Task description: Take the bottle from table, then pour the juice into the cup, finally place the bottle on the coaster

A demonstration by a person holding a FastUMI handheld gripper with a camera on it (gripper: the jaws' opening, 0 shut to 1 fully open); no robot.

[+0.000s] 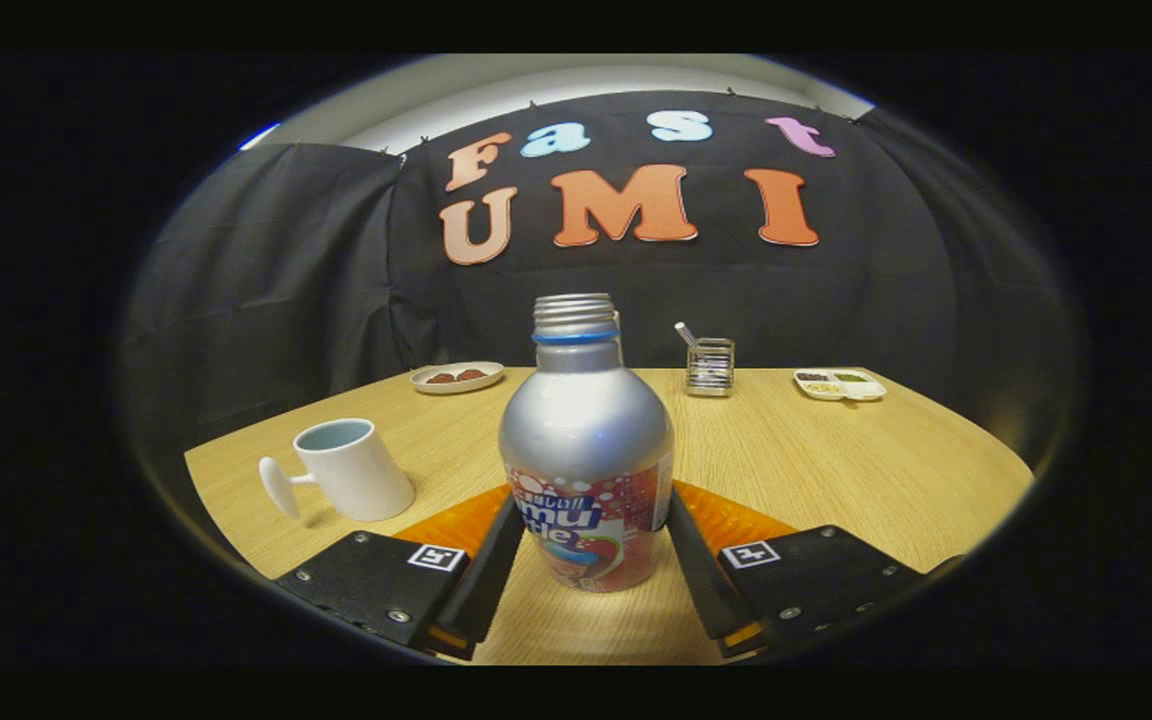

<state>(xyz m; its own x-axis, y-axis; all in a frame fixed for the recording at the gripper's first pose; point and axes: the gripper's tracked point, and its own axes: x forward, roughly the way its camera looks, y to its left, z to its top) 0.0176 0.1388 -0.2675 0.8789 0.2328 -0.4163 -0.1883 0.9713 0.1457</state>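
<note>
The bottle [586, 450], uncapped and upright, is seen standing on the wooden table [836, 460] between the two fingers of the gripper [588, 545]. Both fingers are pressed against its labelled lower body, one on each side. An orange coaster [736, 520] is seen just behind the bottle's base. The white cup [346, 468] is set to the left, apart from the bottle. Near the table's far edge a small plate [456, 377], a clear holder [711, 367] and a divided dish [840, 384] are lined up.

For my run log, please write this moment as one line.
stage: grasp | gripper: shut on bottle | bottle: upright, uncapped | cup: beside, apart
</note>
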